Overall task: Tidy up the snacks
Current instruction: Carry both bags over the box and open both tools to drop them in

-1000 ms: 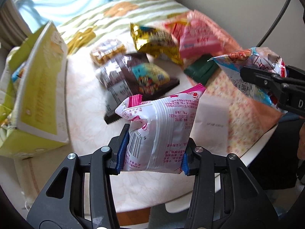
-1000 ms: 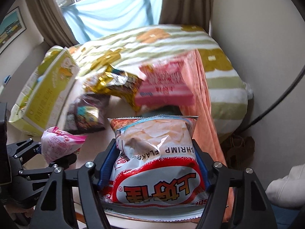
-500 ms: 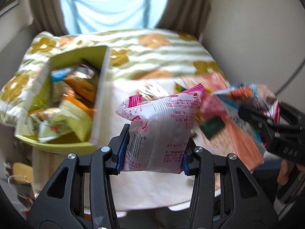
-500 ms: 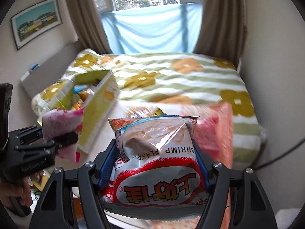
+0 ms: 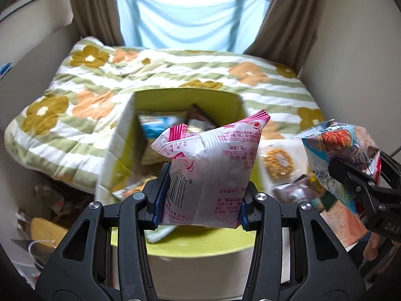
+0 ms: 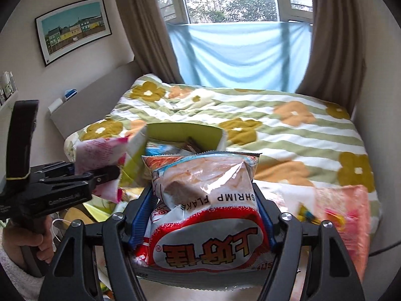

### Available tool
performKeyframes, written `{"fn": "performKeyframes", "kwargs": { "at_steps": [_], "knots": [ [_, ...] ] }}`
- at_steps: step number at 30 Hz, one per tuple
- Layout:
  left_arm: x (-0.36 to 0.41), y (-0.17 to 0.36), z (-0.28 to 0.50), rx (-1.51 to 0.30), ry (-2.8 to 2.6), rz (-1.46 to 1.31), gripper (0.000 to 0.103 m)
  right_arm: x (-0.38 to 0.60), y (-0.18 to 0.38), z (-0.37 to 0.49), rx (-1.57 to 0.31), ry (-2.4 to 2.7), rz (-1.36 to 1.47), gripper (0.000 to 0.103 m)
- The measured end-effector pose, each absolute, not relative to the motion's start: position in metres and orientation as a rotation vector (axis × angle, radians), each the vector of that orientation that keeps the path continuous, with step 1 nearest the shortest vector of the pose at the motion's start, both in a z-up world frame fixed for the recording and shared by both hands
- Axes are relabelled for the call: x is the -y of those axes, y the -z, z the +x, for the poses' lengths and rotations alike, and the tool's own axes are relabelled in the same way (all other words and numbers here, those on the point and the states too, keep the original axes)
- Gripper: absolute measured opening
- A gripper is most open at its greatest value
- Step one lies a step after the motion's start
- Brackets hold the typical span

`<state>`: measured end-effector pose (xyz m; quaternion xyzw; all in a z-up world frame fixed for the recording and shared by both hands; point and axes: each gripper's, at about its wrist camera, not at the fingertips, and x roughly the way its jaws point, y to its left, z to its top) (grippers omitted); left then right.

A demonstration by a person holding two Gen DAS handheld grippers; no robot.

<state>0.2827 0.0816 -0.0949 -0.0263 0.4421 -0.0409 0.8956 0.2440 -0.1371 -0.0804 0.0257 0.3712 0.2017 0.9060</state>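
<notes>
Now both packets hang over the open box.

Left gripper (image 5: 200, 198) has its jaws pinching a pink-and-white snack packet (image 5: 208, 173) by its sides, so it hangs upright above the green box (image 5: 185, 97). Right gripper (image 6: 203, 220) clamps a shrimp flakes bag (image 6: 203, 200) just beside it, likely for dropping in together; other snacks (image 5: 278, 160) lie on the worktop.

Left gripper (image 5: 200, 195) clamped on a pink-and-white snack packet (image 5: 210, 173), held over an open green box (image 5: 120, 150) with other packets inside. At right, right gripper (image 5: 361, 175) gripping a colourful snack bag (image 5: 335, 148). Behind, a flowered quilt (image 5: 75, 115) and blue curtain (image 5: 190, 15).
</notes>
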Motion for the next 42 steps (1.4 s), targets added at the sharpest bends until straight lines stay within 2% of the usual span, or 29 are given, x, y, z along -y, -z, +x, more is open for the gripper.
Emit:
{"fn": "performKeyframes", "kwargs": {
  "at_steps": [8, 14, 16, 17, 18, 19, 20, 27, 39, 42],
  "knots": [
    [-0.143, 0.136, 0.327, -1.028, 0.114, -0.032, 0.041, 0.071, 0.103, 0.265, -0.821, -0.412, 0.097, 0.068],
    [-0.15, 0.167, 0.345, -1.108, 0.19, -0.029, 0.041, 0.051, 0.113, 0.269, -0.854, -0.358, 0.109, 0.068],
    [-0.144, 0.171, 0.346, -1.118, 0.215, -0.008, 0.046, 0.051, 0.116, 0.27, -0.868, -0.337, 0.11, 0.068],
    [-0.141, 0.172, 0.346, -1.115, 0.218, 0.01, 0.056, 0.052, 0.118, 0.27, -0.875, -0.325, 0.111, 0.068],
    [-0.139, 0.173, 0.345, -1.109, 0.215, 0.034, 0.082, 0.054, 0.118, 0.27, -0.879, -0.318, 0.114, 0.068],
    [-0.137, 0.173, 0.343, -1.098, 0.207, 0.05, 0.097, 0.055, 0.119, 0.271, -0.887, -0.31, 0.118, 0.068],
    [-0.137, 0.171, 0.339, -1.075, 0.196, 0.058, 0.103, 0.056, 0.119, 0.271, -0.893, -0.304, 0.123, 0.068],
    [-0.149, 0.169, 0.316, -1.09, 0.18, -0.039, 0.103, 0.057, 0.122, 0.273, -0.926, -0.322, 0.091, 0.068],
    [-0.173, 0.15, 0.276, -1.037, 0.077, -0.044, 0.103, 0.033, 0.135, 0.271, -0.951, -0.404, 0.051, 0.071],
    [-0.18, 0.146, 0.268, -1.028, 0.066, -0.062, 0.103, 0.032, 0.137, 0.271, -0.94, -0.398, 0.076, 0.081]
  ]
}}
